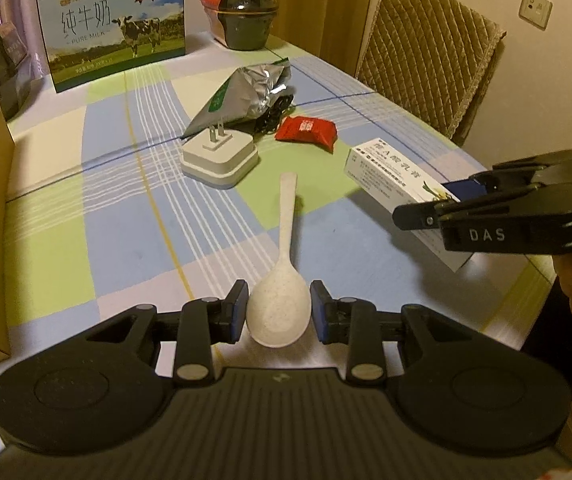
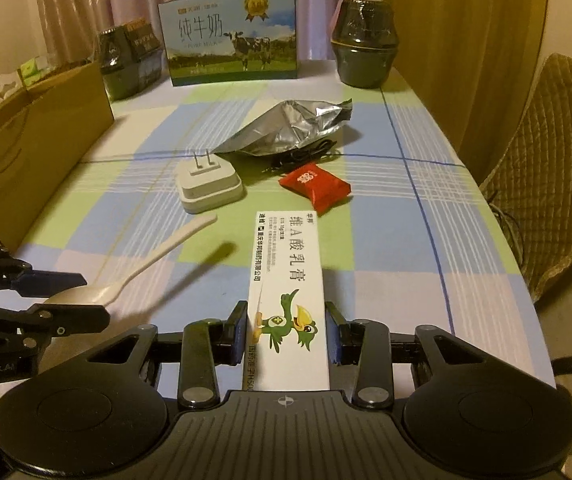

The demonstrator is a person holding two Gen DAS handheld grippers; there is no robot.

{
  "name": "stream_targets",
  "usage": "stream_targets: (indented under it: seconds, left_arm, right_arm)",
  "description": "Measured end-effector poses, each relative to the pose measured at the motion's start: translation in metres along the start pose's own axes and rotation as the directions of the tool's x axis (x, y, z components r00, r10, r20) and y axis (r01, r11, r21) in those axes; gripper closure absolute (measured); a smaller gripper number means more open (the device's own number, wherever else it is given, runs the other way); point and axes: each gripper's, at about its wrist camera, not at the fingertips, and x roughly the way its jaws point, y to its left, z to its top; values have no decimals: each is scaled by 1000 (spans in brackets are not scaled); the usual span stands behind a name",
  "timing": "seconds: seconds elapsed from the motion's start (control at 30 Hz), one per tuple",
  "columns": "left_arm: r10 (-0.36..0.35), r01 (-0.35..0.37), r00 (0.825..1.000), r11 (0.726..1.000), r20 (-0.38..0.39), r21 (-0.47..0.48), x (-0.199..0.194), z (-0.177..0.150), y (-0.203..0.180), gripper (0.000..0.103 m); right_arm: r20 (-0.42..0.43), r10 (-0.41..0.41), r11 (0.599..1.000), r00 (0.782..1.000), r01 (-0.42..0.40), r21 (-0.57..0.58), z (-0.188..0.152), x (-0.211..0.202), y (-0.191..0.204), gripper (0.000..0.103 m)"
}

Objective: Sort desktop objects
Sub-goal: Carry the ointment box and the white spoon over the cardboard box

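A white speckled spoon lies with its bowl between the fingers of my left gripper. The pads stand close on both sides with small gaps, so the gripper is open around it. The spoon also shows in the right wrist view, and its shadow suggests it is off the cloth. A long white ointment box lies between the fingers of my right gripper, whose pads press its sides. The box also shows in the left wrist view.
On the checked tablecloth lie a white plug adapter, a silver foil pouch, a black cable and a red snack packet. A milk carton and dark jar stand at the back. Cardboard box left, chair right.
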Motion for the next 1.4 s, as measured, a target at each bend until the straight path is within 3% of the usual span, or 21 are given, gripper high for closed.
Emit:
stream_targets:
  seconds: [0.77, 1.4]
  left_arm:
    - [64, -57, 990, 997, 129, -53, -76, 19, -3, 75]
    - [157, -133, 964, 984, 216, -123, -132, 24, 31, 75]
  right_arm:
    - [125, 52, 998, 991, -49, -30, 27, -63, 37, 68]
    - [173, 140, 986, 975, -121, -119, 52, -77, 89, 68]
